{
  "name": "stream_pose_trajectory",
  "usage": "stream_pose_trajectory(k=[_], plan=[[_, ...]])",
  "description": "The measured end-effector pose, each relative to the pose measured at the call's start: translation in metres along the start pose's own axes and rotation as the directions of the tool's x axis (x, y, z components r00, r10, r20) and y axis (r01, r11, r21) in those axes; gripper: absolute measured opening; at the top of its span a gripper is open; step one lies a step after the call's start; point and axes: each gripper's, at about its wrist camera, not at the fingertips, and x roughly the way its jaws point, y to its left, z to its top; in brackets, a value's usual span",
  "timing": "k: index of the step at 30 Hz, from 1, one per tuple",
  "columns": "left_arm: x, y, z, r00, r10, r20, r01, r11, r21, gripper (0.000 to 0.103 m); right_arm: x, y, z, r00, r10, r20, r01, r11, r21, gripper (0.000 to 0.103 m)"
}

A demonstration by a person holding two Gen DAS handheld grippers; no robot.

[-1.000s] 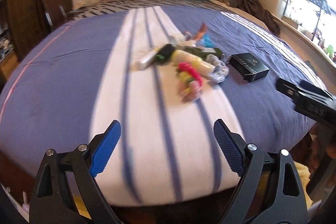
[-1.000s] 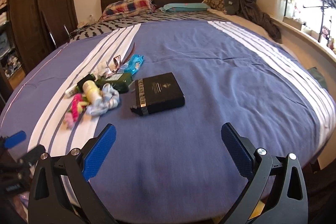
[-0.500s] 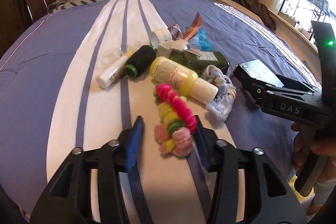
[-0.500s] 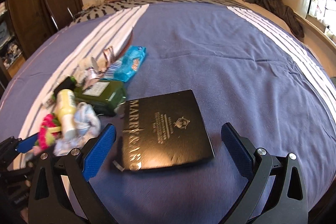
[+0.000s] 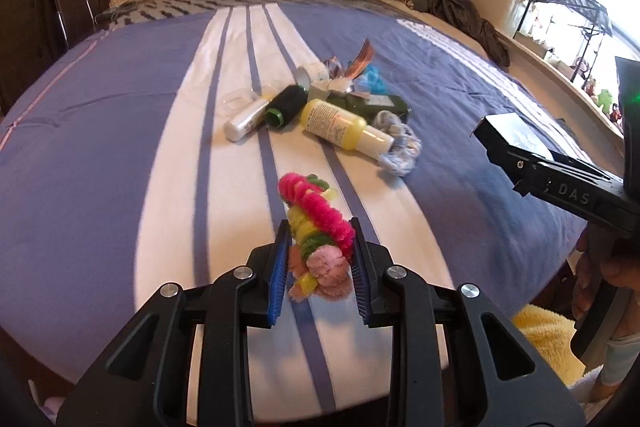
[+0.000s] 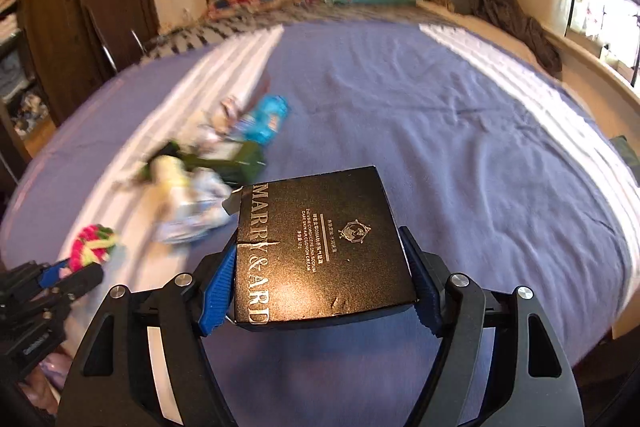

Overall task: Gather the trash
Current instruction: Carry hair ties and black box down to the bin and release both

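We have both claws working the bed (image 5: 120, 131) at once. Our left claw (image 5: 320, 267) is closing around the fuzzy bundle of pink, yellow and green pom-poms (image 5: 316, 223), which lies on the white stripe of the bedspread; the blue pads (image 5: 279, 267) sit tight against its near end, so we judge it as good as gripped. Taking it at one end makes sense: the bundle is soft and long, and the far end can simply trail.

Our right claw (image 6: 320, 279) is closing on the flat black box (image 6: 320, 247) with silver lettering, and the pads already press its two side edges. We hold it across its width because that is the span the jaws can take. The box appears tilted, its far edge raised, though whether it is clear of the bedspread we cannot tell.

The remaining trash lies in a heap further up the bed: a yellow bottle (image 5: 340, 125), a black bottle (image 5: 285, 105), a white tube (image 5: 244, 121), a dark green package (image 5: 372, 103), wrappers and a pale blue knot of cloth (image 5: 400, 143). We judge the collecting barely begun.
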Motion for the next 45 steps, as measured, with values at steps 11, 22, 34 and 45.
stream_pose_trajectory(k=[11, 22, 34, 45], plan=[[-0.125, -0.014, -0.065, 0.991, 0.033, 0.131, -0.036, 0.999, 0.015, 0.027, -0.129, 0.045, -0.068, 0.989, 0.069, 0.131, -0.068, 0.998, -0.017, 0.074], [-0.111, -0.018, -0.137, 1.0, 0.012, -0.004, -0.012, 1.0, 0.001, 0.027, -0.123, 0.052, -0.136, 0.997, 0.073, -0.034, -0.075, 0.996, -0.049, 0.074], [-0.017, -0.01, -0.204, 0.956, -0.039, -0.291, 0.037, 0.999, -0.013, 0.027, -0.04, 0.059, -0.211, 0.927, 0.152, -0.343, -0.162, 0.987, -0.001, 0.074], [0.042, 0.003, -0.237, 0.893, -0.066, -0.445, 0.048, 0.997, -0.053, 0.028, 0.018, 0.063, -0.23, 0.877, 0.115, -0.466, -0.116, 0.993, 0.027, 0.075]])
